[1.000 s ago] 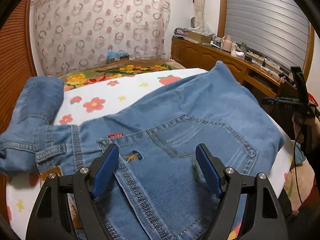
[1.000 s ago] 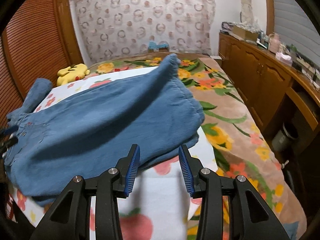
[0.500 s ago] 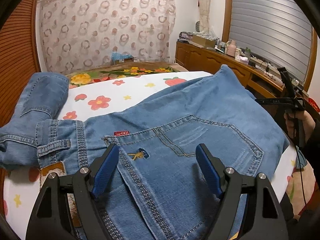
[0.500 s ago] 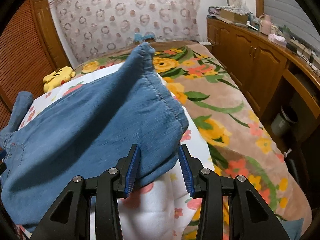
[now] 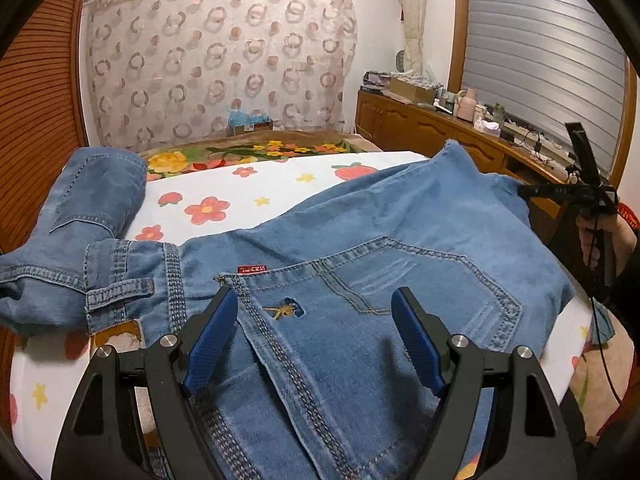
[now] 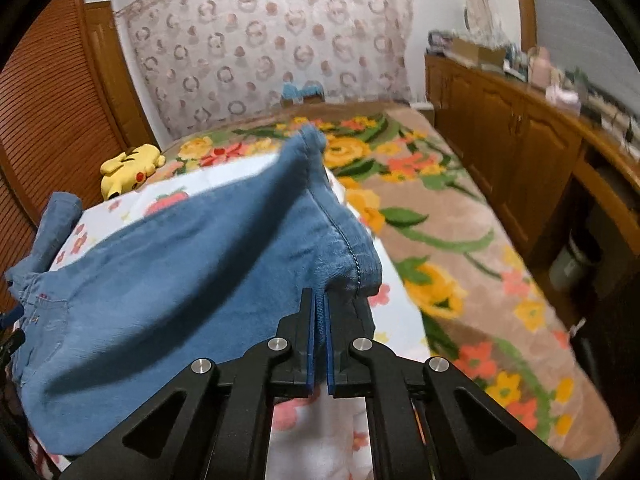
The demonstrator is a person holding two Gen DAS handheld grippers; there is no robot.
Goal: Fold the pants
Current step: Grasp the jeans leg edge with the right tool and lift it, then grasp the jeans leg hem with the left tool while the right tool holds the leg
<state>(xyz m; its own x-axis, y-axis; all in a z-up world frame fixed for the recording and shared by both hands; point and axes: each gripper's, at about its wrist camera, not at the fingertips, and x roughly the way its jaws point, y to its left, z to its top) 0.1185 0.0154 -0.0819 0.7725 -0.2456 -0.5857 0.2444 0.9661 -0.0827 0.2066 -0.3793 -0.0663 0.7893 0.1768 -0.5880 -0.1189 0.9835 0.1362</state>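
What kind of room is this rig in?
Most likely a home bedroom: blue denim pants spread on a bed with a white flower-print sheet, a yellow plush toy near the wall, and a cluttered wooden sideboard alongside.

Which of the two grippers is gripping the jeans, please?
The right gripper: it is shut on the jeans at their hem edge. The left gripper hangs open over the back pocket.
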